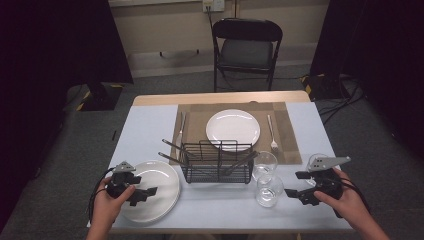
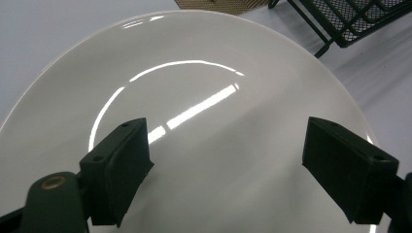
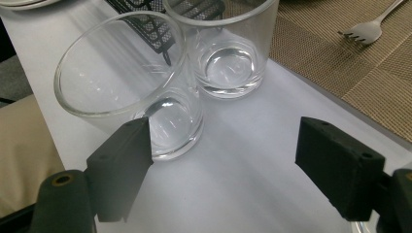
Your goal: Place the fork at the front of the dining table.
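High view: the person's forearms come in from the bottom edge, one at each near corner of the table (image 1: pixel 150 125). The left hand (image 1: pixel 107 200) wraps the left gripper (image 1: pixel 145 194) from behind and points it rightward and a little forward, over the stack of white plates (image 1: pixel 160 182) at the table's near left. In the left gripper view its two black jaws stand wide apart above the glossy face of the top plate, holding nothing; whether they touch the surface I cannot tell.

The right hand (image 1: pixel 345 197) grips the right gripper (image 1: pixel 294 194) at the near right, wrist angled inward so that the tool points left toward the nearer glass (image 1: pixel 269 191). The right gripper view shows its jaws spread wide and empty, the nearer glass just ahead of one jaw and not between the two. A second glass (image 1: pixel 264 165) stands just behind it, close beside the black wire rack (image 1: pixel 217 162). Farther off a white dinner plate (image 1: pixel 233 129) lies on the brown placemat (image 1: pixel 195 117), with a fork (image 1: pixel 272 134) to its right.
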